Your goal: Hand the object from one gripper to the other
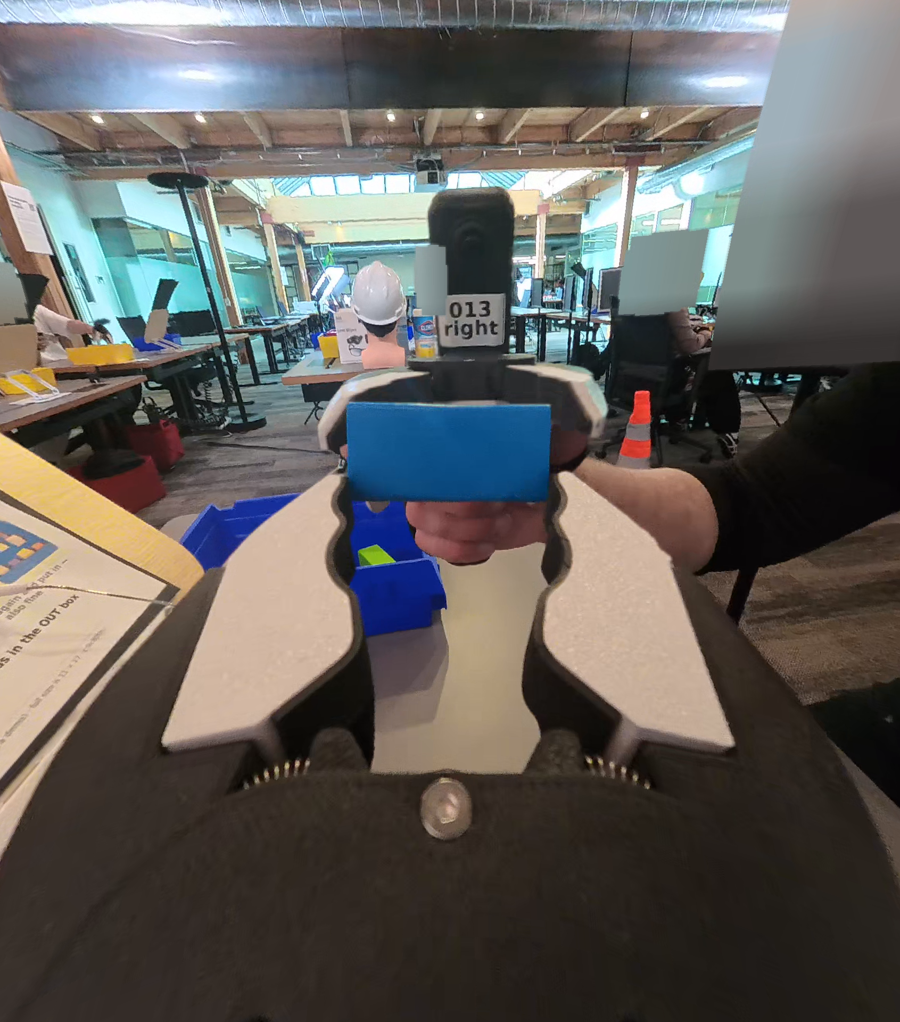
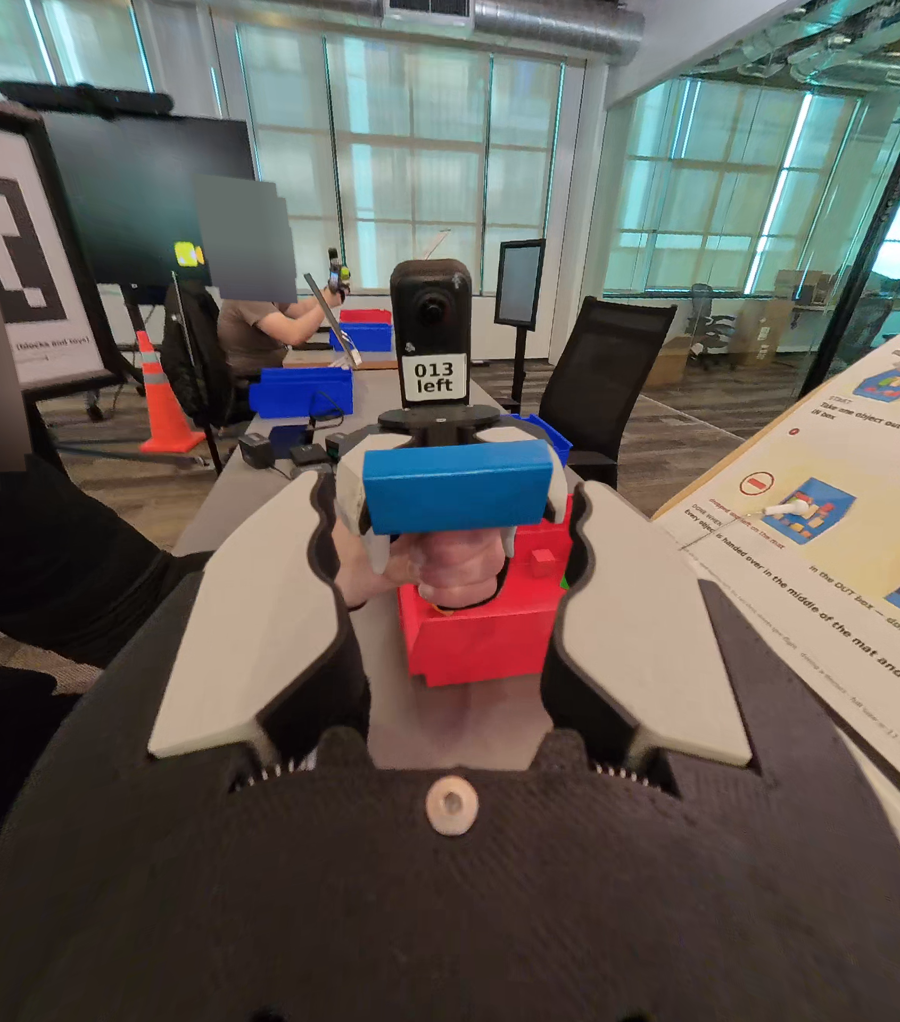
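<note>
Block (image 1: 447, 450) position: the blue rectangular piece is held crosswise in mid-air between the two facing grippers, above the table and its bins, with its short ends clamped by the fingertips of the left gripper (image 2: 456, 486). The right gripper (image 2: 450, 531) stands spread wider than the block, its fingers (image 2: 292, 531) flanking the ends with a visible gap on both sides. Surfaces are plain, smooth, uniformly blue, with sharp straight edges.

Blue block (image 2: 456, 489) in left hand-held gripper (image 2: 450, 500) (right hand-held gripper (image 2: 450, 531) agape)
</note>
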Demonstrator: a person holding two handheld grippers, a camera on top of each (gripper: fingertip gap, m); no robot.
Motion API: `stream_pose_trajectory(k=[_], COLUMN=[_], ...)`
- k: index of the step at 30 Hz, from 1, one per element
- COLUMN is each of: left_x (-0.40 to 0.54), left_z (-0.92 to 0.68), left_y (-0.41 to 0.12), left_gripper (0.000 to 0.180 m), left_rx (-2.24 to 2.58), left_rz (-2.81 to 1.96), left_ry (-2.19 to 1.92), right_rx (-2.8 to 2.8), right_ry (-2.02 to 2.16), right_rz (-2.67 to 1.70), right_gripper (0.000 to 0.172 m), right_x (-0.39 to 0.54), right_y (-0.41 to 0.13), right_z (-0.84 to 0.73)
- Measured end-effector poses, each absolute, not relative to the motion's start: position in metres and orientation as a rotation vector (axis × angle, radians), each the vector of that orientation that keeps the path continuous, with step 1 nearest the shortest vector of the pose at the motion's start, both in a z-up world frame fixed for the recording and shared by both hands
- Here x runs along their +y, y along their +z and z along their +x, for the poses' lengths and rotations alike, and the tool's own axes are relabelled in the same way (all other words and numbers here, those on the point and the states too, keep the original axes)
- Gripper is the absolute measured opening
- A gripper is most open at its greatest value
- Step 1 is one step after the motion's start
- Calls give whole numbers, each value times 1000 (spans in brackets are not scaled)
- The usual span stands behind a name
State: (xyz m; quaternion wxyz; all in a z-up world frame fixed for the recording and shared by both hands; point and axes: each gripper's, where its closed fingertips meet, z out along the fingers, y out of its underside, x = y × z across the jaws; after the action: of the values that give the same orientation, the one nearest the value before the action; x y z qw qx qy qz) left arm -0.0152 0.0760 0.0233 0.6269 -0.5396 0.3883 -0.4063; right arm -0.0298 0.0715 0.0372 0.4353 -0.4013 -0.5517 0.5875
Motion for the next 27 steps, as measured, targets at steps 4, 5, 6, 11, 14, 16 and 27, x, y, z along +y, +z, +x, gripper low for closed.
stream_pose_trajectory(k=[4, 5, 6, 11, 14, 16, 27], left_x=[74, 74, 75, 77, 89, 94, 112], left_z=[-7, -4, -3, 1, -13, -37, -136], left_y=[22, 20, 19, 20, 11, 7, -11], left_gripper=[66, 66, 67, 66, 80, 78, 65], left_rx=[905, 915, 909, 881, 870, 865, 695], left_rz=[-1226, -1230, -1230, -1241, -1353, -1421, -1646], left_ry=[-959, -956, -958, -1008, -869, -725, -366], right_rx=[-1373, -1368, -1362, -1374, -1384, -1444, -2096], right_ry=[1509, 1508, 1505, 1488, 1323, 1104, 297], right_rz=[-985, -988, -988, -1026, -1110, -1239, -2117], right_gripper=[69, 66, 66, 65, 65, 65, 66], right_x=[66, 67, 68, 72, 105, 147, 263], right_y=[37, 37, 38, 38, 43, 32, -186], right_z=[-29, -29, -28, -21, 8, 43, 211])
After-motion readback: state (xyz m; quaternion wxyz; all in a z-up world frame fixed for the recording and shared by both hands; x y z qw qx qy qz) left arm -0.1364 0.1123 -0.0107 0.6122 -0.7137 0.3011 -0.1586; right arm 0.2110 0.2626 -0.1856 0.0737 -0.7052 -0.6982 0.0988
